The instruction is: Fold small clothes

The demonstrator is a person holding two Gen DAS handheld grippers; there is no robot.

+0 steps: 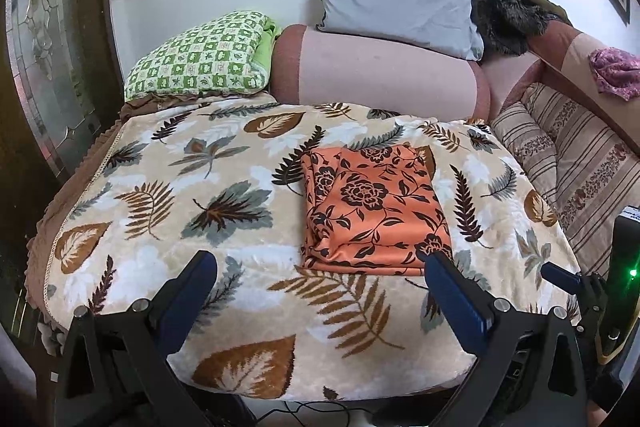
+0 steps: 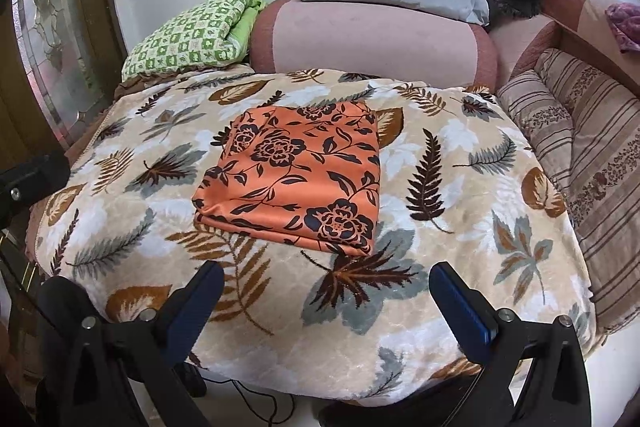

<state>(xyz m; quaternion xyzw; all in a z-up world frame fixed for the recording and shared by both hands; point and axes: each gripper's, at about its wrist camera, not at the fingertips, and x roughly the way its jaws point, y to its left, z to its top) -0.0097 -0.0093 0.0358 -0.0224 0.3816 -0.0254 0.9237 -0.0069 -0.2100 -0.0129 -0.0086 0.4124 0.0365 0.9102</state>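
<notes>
An orange cloth with a dark flower print (image 1: 374,209) lies folded into a flat rectangle on the leaf-patterned blanket (image 1: 200,195). It also shows in the right wrist view (image 2: 296,175), near the middle of the blanket (image 2: 460,227). My left gripper (image 1: 320,263) is open and empty, held back over the blanket's near edge, just short of the cloth. My right gripper (image 2: 326,275) is open and empty, also held back at the near edge. Part of the right gripper (image 1: 568,279) shows at the right of the left wrist view.
A pink bolster (image 1: 380,75), a grey pillow (image 1: 396,3) and a green checked quilt (image 1: 200,55) lie behind the blanket. A striped cushion (image 1: 580,163) lies at the right. A glass door (image 1: 44,47) stands at the left. Cables run on the floor (image 2: 260,399) below.
</notes>
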